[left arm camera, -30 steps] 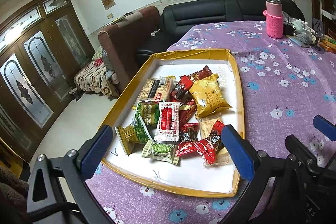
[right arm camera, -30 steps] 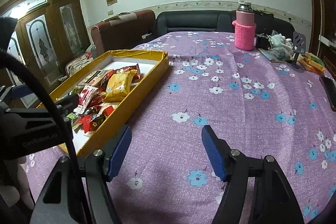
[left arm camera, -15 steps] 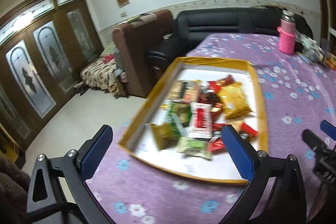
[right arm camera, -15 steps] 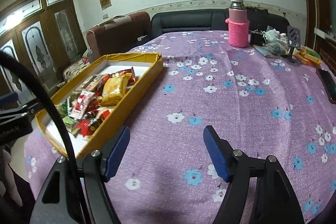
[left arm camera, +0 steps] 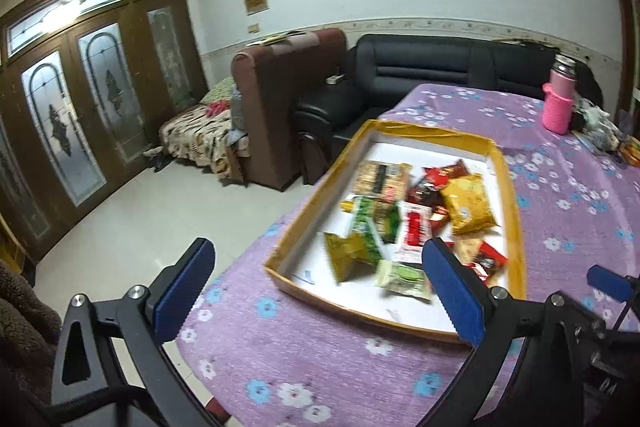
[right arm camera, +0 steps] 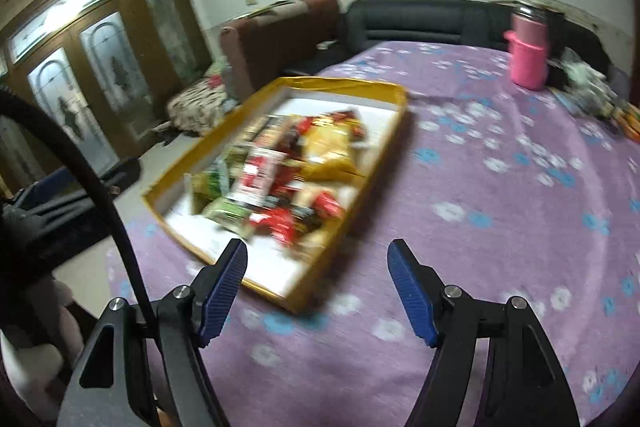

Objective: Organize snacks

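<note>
Purple fleecy tablecloth (left arm camera: 320, 359) printed with white and blue flowers covers the table; its soft nap shows at the rounded near-left edge, beyond which lies pale glossy tiled floor (left arm camera: 132, 219) and dark wooden doors (left arm camera: 80, 131) with arched frosted panes.

Left of the left gripper (left arm camera: 316, 289), the table edge drops away to open floor. Its blue ribbed pads (left arm camera: 182, 291) stand wide apart with nothing between them, raised over the near-left table edge. Ahead and to its right sits the tray (left arm camera: 304, 227), a shallow rectangular box with a yellow-gold rim and a white floor, set at an angle near the table edge. Bare white floor shows at the tray's near and far ends.

Snacks (left arm camera: 408, 223) lie heaped toward the tray's middle and right: crinkled foil and plastic packets, green ones at the left, a red-and-white sachet centrally, dark red wrappers and a puffy yellow pouch at the right. Detail is motion-blurred.

Farther right, the right gripper (right arm camera: 316, 291) hangs with blue ribbed pads (right arm camera: 412, 297) well apart, holding nothing, above the tray's near right corner and open cloth. To its right the cloth is broad and uncluttered. Far beyond stands a pink cylindrical bottle (right arm camera: 528, 55) in a knitted sleeve, before a black leather sofa (right arm camera: 420, 23).
</note>
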A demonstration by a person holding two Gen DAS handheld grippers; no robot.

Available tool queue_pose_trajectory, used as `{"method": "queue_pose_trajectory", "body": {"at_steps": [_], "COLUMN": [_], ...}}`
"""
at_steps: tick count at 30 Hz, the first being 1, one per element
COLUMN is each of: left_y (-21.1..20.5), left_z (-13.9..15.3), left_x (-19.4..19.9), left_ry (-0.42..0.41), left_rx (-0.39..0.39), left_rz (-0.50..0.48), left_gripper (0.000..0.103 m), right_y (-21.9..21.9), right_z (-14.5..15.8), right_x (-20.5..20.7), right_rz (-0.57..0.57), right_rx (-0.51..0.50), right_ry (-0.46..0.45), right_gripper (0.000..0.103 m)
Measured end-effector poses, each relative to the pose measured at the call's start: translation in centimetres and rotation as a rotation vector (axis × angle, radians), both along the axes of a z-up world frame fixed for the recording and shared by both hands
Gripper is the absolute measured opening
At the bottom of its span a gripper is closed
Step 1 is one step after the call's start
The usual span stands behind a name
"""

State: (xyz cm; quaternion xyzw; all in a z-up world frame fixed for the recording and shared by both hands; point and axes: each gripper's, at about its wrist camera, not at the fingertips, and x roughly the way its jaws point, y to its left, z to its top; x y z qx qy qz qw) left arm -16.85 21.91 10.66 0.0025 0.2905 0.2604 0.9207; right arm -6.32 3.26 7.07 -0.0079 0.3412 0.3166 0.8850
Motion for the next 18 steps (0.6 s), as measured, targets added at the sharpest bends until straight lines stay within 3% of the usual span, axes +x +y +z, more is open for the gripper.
{"method": "queue_pose_trajectory", "body": {"at_steps": [7, 18], "left_y": [-3.5, -4.1], "left_z": [-0.8, -1.1], "left_x": [1.1, 1.1], "left_ry": [0.032, 0.054], "left_rx": [0.031, 0.028], "left_rz": [-0.09, -0.096], "left_gripper": [0.103, 0.103], "right_y": [-4.5, -4.8], "right_z": [0.2, -0.4], "right_x": [-0.2, -0.8], "right_rz": [-0.162, -0.128], "right_rx": [-0.025, 0.004], "right_ry": [-0.074, -0.062], "right_gripper": [0.073, 0.073]}}
